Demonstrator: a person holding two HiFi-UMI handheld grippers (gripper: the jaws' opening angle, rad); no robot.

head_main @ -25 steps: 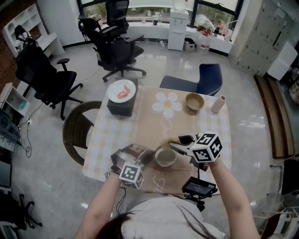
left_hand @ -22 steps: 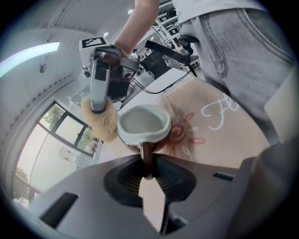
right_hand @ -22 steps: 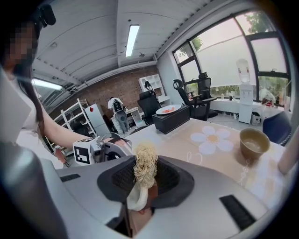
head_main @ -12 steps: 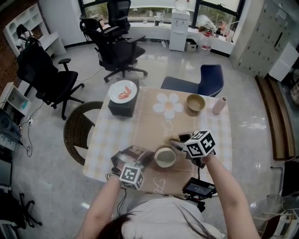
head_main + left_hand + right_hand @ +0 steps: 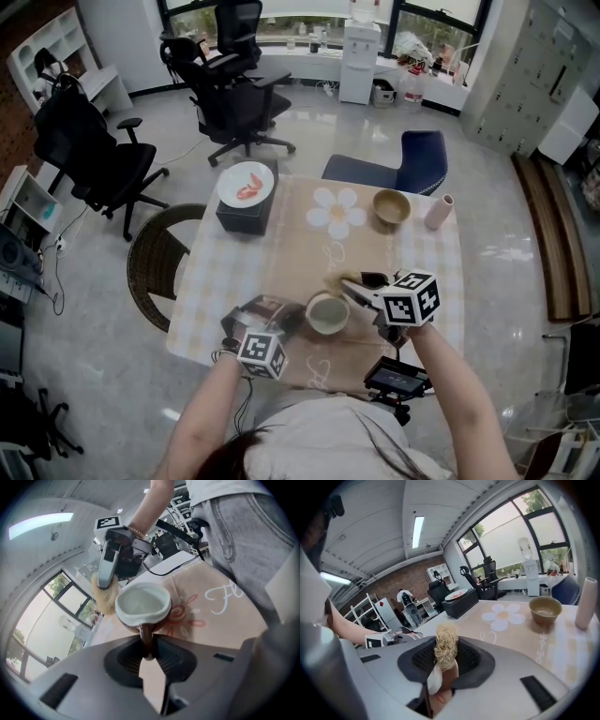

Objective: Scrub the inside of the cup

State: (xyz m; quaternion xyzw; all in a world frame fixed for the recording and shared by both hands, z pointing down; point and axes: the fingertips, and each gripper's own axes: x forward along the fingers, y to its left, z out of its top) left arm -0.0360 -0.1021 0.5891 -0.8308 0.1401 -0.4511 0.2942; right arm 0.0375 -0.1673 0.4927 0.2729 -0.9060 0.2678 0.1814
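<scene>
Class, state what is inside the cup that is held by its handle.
The cup shows only bare pale glaze inside. The scrubber is outside, beside its rim. In the left gripper view the rim hides the near inner wall.

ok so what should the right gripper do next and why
Probably lift the scrubber over the rim and down into the cup. The right gripper is clamped on it, but its fibre head sits beside the rim, outside the cup, while the left gripper holds the handle.
</scene>
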